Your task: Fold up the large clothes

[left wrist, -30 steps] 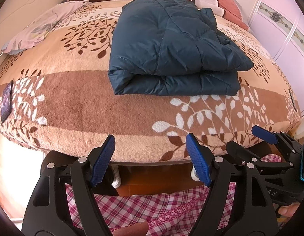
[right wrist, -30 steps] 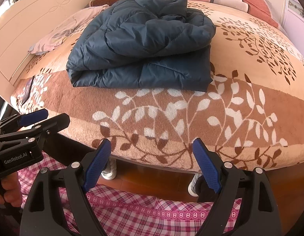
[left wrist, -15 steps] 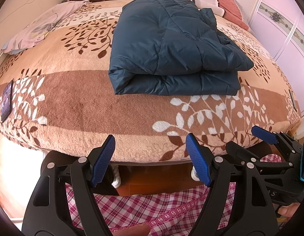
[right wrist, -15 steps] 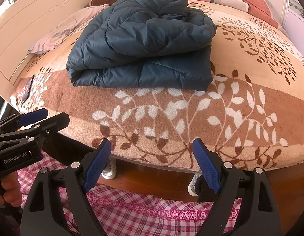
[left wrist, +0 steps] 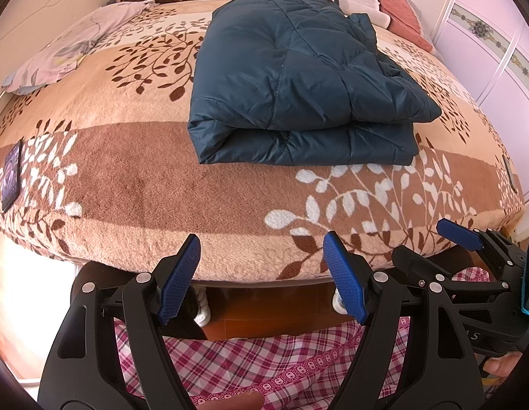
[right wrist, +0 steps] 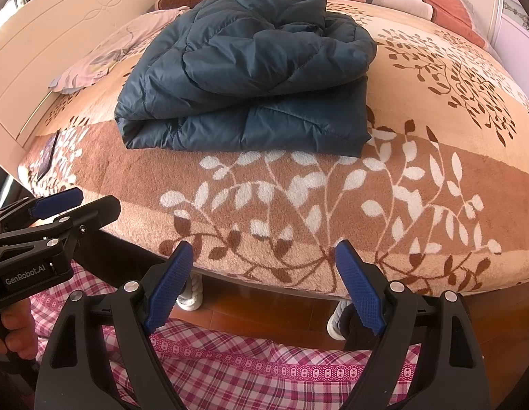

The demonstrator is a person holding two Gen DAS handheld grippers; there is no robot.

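Nothing has shifted: your left gripper [left wrist: 259, 273] and right gripper [right wrist: 264, 282] stay released, empty, off the bed [left wrist: 162, 177]; the jacket [left wrist: 298, 82] looks folded.

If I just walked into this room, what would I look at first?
Probably the puffy dark blue jacket, folded into a thick bundle in the middle of the bed. Under it spreads a fuzzy brown blanket covered in white and brown leaves. Close up at the bed's near edge, the left gripper and right gripper hang open with bright blue pads, holding nothing.
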